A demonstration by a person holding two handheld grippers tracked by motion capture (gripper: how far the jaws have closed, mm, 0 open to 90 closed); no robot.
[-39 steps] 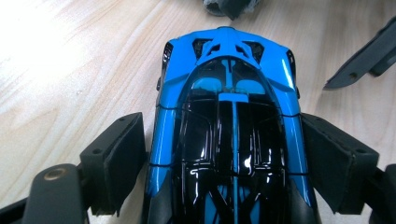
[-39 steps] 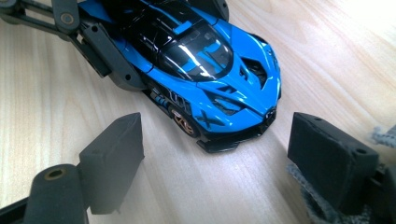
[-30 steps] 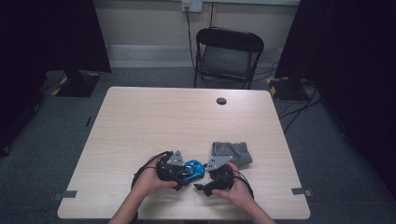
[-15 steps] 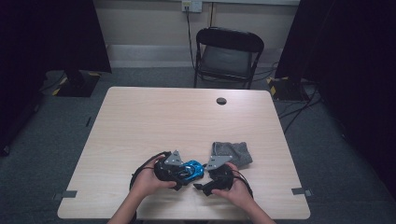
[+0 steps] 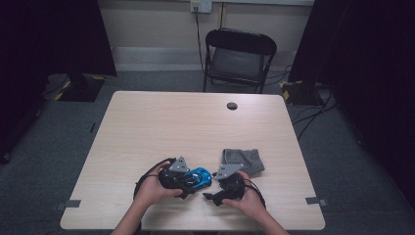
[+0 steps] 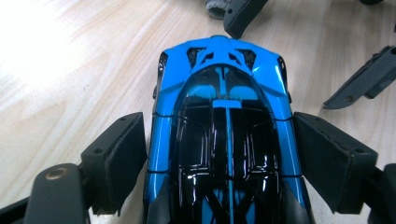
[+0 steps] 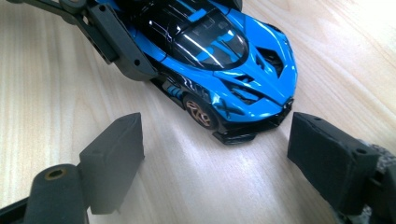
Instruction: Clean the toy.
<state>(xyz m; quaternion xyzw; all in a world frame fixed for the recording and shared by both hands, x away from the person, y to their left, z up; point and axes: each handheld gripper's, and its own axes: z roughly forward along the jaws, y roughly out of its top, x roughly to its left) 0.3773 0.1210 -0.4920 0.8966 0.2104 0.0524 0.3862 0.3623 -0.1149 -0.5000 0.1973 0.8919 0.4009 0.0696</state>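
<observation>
A glossy blue and black toy car (image 5: 203, 175) stands on its wheels on the wooden table (image 5: 186, 127), near the front edge. My left gripper (image 5: 193, 179) reaches it from the left, and its two pads press the car's (image 6: 224, 116) flanks behind the doors; my left gripper (image 6: 224, 156) is shut on it. My right gripper (image 5: 214, 188) sits just right of the car's nose, open. In the right gripper view the car's (image 7: 224, 56) front bumper lies just beyond the open pads of my right gripper (image 7: 219, 158), with bare wood between them.
A crumpled grey cloth (image 5: 242, 160) lies behind my right hand. A small black round cap (image 5: 232, 105) sits in the tabletop at the far side. A black folding chair (image 5: 240, 54) stands beyond the table. The front table edge is close below both hands.
</observation>
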